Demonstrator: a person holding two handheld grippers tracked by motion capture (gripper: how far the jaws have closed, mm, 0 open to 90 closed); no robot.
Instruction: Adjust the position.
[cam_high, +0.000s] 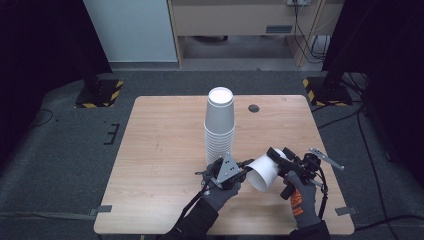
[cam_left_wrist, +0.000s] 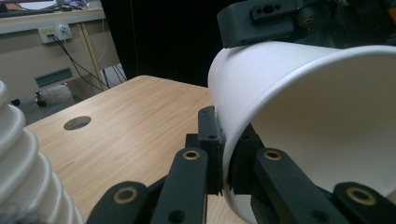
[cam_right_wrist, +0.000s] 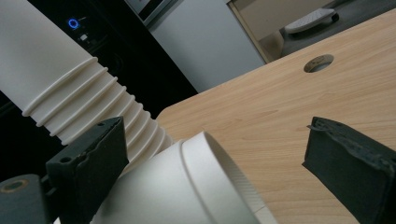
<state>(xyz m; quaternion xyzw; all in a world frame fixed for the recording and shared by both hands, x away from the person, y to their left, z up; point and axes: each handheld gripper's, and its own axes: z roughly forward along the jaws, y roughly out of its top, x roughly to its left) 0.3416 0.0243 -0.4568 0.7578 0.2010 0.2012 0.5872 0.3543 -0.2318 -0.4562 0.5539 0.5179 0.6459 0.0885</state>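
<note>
A wooden table (cam_high: 165, 150) carries a stack of white paper cups (cam_high: 219, 127) standing inverted, bases up, near the table's centre. In the high view, a single white paper cup (cam_high: 263, 172) lies on its side in the air between the two grippers, near the front edge of the table and just right of the stack's foot. The left gripper (cam_high: 239, 172) meets the cup at its wide open rim; the left gripper view shows the jaws closed on the rim wall (cam_left_wrist: 224, 154), one jaw outside and one inside the cup. The right gripper (cam_high: 280, 157) is at the cup's narrow base end. In the right gripper view its jaws stand apart on either side of the cup's base end (cam_right_wrist: 205, 186), with a clear gap between the right-hand jaw and the cup; contact on the left-hand jaw cannot be determined. The same view shows the ribbed rims of the stack (cam_right_wrist: 93, 107) just behind the cup. A round cable hole (cam_high: 254, 108) sits in the table top toward the far edge, right of the stack. Each gripper is held by a gloved hand, the left hand (cam_high: 220, 192) and the right hand (cam_high: 302, 200) entering from the bottom of the high view.
</note>
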